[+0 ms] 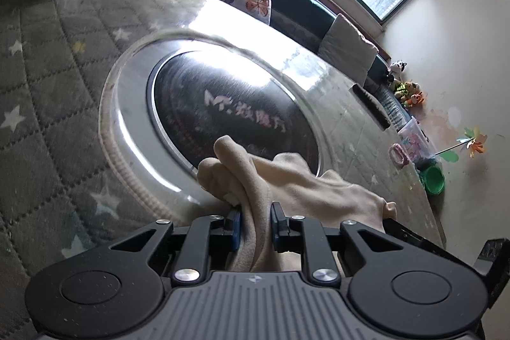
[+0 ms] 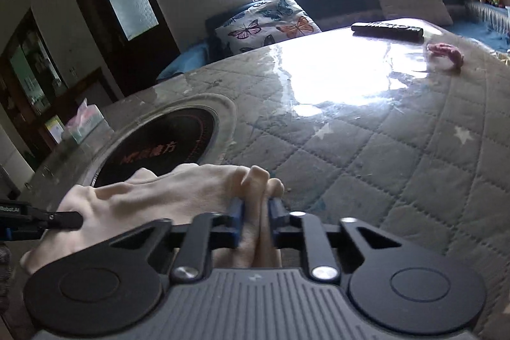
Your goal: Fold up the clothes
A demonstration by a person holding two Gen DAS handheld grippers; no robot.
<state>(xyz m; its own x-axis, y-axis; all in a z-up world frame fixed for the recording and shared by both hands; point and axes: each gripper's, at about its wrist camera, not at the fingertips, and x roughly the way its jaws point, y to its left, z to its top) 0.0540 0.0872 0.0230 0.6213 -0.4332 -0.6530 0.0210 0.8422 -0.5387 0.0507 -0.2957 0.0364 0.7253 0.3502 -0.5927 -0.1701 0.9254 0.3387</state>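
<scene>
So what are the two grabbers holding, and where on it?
Both hold the same cream cloth. The left gripper pinches a bunched fold at one end; the right gripper pinches a bunched fold at the other end.

the round black cooktop [image 2: 159,142] carries reddish characters; only the last one, "方", is readable. a gripper part at the left edge [image 2: 16,209] shows "robot.ai".

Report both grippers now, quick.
Left gripper: shut on the cream cloth.
Right gripper: shut on the same cream cloth, at another bunched part.
</scene>
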